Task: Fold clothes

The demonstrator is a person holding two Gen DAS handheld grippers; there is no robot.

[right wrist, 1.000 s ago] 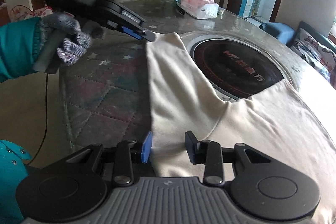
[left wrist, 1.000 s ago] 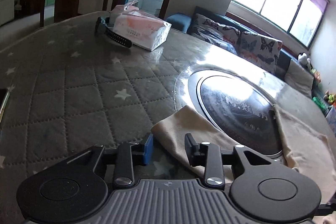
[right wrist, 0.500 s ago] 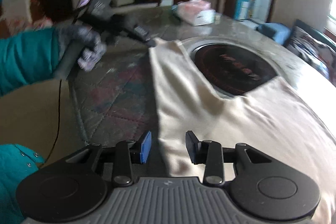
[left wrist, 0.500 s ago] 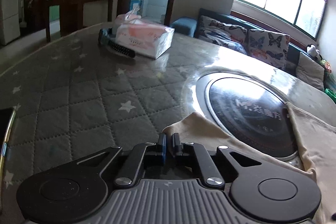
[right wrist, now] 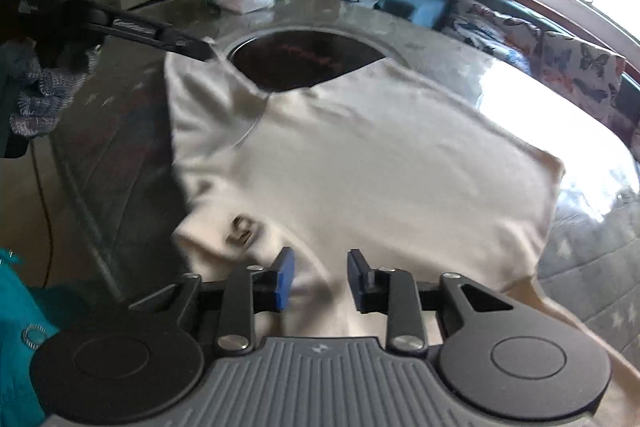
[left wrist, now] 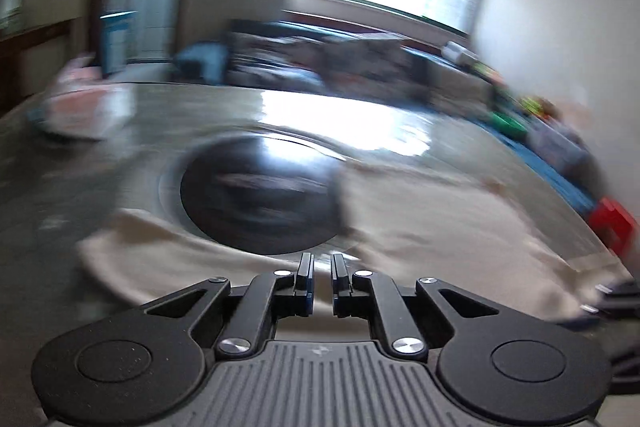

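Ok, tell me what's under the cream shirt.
The cream shirt lies over the quilted star table cover and the edge of the round black hotplate. Its far part shows bare; what lies beneath the cloth's middle is hidden.

Cream shirt [right wrist: 360, 163], grey star-quilted table cover [right wrist: 592, 267], butterfly-print cushions [right wrist: 576, 67], blue gripper pad [right wrist: 285, 279], teal sleeve [right wrist: 16, 327]

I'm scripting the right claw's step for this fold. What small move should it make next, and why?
Probably lower the right claw and close it on the cream shirt just below. Its jaws stand open over fabric beside the neck label, while the left claw seems to pinch the raised sleeve tip.
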